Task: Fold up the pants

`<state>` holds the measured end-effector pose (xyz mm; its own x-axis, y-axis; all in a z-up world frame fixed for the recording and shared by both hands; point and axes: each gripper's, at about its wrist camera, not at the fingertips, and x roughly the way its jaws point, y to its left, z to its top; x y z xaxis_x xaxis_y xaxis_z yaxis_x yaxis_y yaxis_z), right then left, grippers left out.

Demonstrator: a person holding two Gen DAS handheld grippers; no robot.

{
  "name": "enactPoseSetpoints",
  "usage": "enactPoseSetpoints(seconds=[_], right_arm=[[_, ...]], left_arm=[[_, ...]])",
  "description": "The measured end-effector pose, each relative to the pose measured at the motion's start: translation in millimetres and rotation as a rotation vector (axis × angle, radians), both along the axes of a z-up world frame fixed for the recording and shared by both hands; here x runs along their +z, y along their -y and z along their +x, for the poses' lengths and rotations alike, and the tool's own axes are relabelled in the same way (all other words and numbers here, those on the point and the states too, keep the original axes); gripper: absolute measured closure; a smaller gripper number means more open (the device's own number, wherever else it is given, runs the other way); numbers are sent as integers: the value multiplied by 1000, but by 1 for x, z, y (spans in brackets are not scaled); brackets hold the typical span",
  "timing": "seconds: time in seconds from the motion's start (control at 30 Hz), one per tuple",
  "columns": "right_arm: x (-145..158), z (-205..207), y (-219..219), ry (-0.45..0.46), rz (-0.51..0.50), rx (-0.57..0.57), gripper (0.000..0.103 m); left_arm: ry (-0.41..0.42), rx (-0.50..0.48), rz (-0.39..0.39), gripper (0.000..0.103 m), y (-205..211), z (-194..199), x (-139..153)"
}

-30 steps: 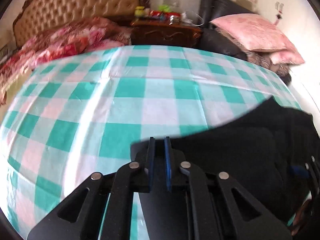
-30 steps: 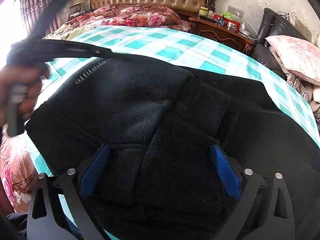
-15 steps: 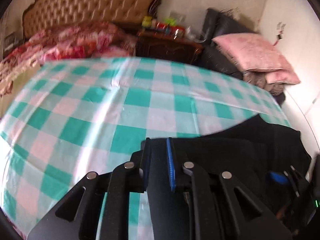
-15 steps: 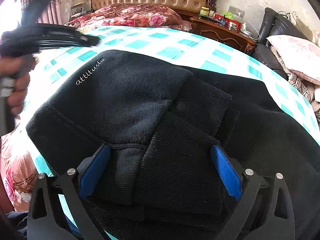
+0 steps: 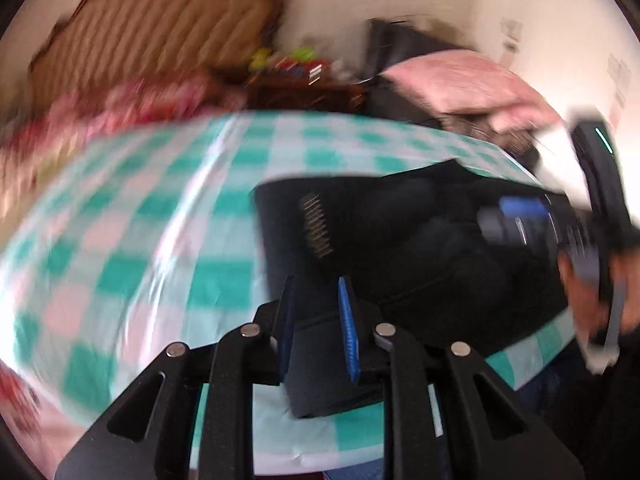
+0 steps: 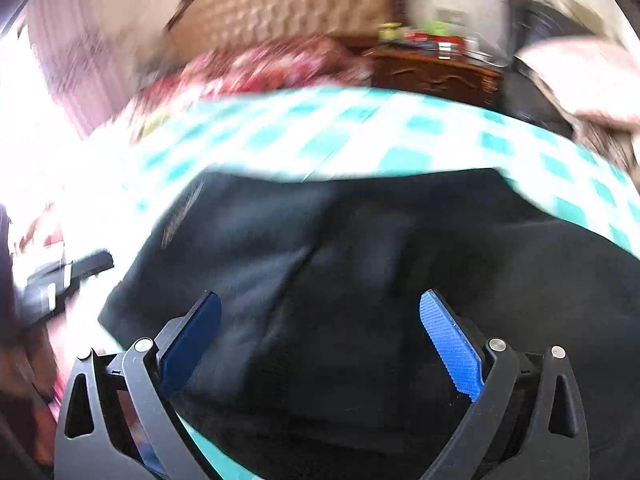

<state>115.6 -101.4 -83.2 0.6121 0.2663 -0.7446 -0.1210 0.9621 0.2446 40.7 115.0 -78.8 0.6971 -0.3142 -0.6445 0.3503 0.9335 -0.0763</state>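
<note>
The black pants (image 5: 420, 248) lie folded in a thick bundle on the green and white checked sheet (image 5: 168, 216); white lettering shows near their left edge. My left gripper (image 5: 316, 292) hovers above the bundle's near left corner, its blue pads a narrow gap apart with nothing between them. My right gripper (image 6: 320, 308) is wide open over the pants (image 6: 360, 248), empty. It also shows in the left wrist view (image 5: 520, 220) at the bundle's right side. Both views are motion blurred.
A tufted headboard (image 6: 288, 4) and red floral bedding (image 6: 260, 68) lie at the far end. A dark wooden nightstand (image 6: 436, 72) with small items stands beside them. Pink pillows (image 5: 456, 80) sit on a dark sofa at the right.
My left gripper has let go of the pants, opened slightly and pulled back to the left and up. My right gripper has lifted off the bundle, still wide open. Both cameras are moving fast.
</note>
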Motion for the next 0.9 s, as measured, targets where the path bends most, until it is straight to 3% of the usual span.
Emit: enactPoseSetpoints(seconds=[0.1, 0.2, 0.3, 0.5, 0.83, 0.9], right_arm=[[-8, 17, 47, -123, 170, -121, 6], [-17, 23, 67, -173, 195, -159, 7], [-21, 25, 79, -196, 266, -173, 7], [-24, 28, 87, -219, 319, -163, 7], [-33, 27, 98, -251, 381, -178, 7], [-34, 28, 100, -253, 398, -174, 7]], left_arm=[[112, -149, 72, 62, 54, -21, 10], [194, -294, 218, 60, 112, -45, 2], [244, -354, 354, 59, 151, -54, -14], [242, -367, 503, 57, 184, -41, -41], [172, -331, 405, 58, 174, -25, -36], [159, -327, 386, 65, 173, -26, -34]])
